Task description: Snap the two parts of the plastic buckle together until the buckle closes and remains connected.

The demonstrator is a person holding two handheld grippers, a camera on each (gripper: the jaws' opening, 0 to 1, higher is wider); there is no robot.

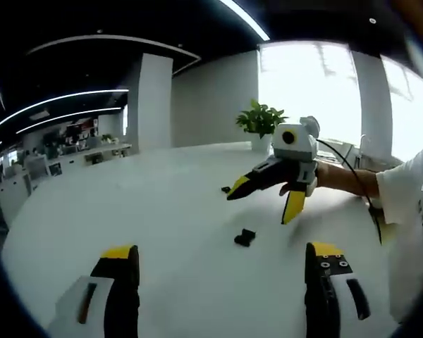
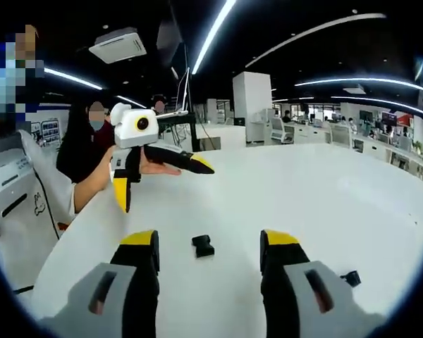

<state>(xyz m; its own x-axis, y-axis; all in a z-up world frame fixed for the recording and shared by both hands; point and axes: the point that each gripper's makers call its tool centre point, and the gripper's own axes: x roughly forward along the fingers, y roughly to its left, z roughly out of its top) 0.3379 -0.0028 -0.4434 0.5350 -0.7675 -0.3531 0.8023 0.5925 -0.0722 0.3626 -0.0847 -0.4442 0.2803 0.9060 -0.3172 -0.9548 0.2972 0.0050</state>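
Two small black buckle parts lie apart on the white table [image 1: 127, 204]. One buckle part [image 1: 244, 237] rests ahead of my left gripper [image 1: 222, 255], whose jaws stand wide open and empty. The second, smaller part [image 1: 226, 189] lies farther off, by the tip of my right gripper [image 1: 266, 199], which hovers open above the table in a person's hand. In the right gripper view, the first part [image 2: 203, 246] lies between the open jaws of my right gripper [image 2: 209, 241], on the table below them. The other part [image 2: 350, 277] sits at the lower right. My left gripper [image 2: 162, 183] hangs open at the left.
A potted plant [image 1: 261, 121] stands at the table's far edge by bright windows. A cable [image 1: 345, 165] trails from the right gripper. A person [image 2: 92, 141] stands behind the table's left end, with office desks [image 2: 381, 144] beyond.
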